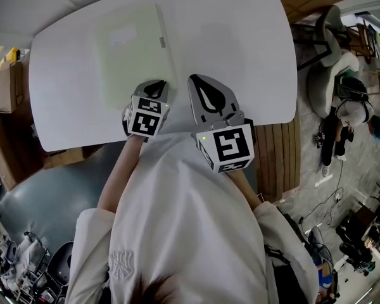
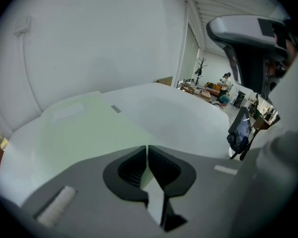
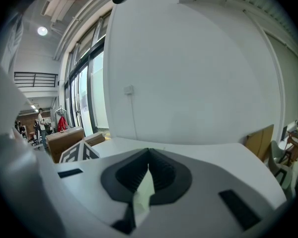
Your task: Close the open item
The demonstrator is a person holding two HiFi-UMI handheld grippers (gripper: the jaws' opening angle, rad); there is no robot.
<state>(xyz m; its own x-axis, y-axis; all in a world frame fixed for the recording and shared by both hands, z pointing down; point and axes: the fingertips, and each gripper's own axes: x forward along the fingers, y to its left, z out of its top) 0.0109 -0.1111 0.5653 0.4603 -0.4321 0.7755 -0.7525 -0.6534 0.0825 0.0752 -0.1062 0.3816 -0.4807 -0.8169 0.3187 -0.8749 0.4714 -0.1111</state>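
Your left claw point(image 1: 154, 85) is clenched. In the left gripper view point(image 2: 147, 150) its dark pads meet along a hairline seam, and you cannot tell from there whether any thin edge is caught in that seam. It tilts down over the near right corner of the folder. Your right claw point(image 1: 196, 80) is clenched too. In the right gripper view point(image 3: 148, 153) its pad tips come together, and it hangs just beside the left one, over bare table to the right of the folder and pointing closer to level.

The white table point(image 1: 240, 43) with rounded corners fills the upper part of the head view. Your white shirt point(image 1: 183, 233) fills the lower part.

The pale green folder point(image 1: 130, 62) lies flat on the left half of the table, its long side running away from you. In the left gripper view the folder point(image 2: 84, 128) stretches from the jaws toward the far edge. You cannot tell from these views whether it is spread open or already shut.

The marker cubes sit behind the jaws, the left cube point(image 1: 144, 120) near the table's front edge and the right cube point(image 1: 231, 147) over your chest.

A whitish label point(image 1: 122, 37) sits on the folder's far part. A small grey tab point(image 1: 162, 42) lies on its right-hand edge line.
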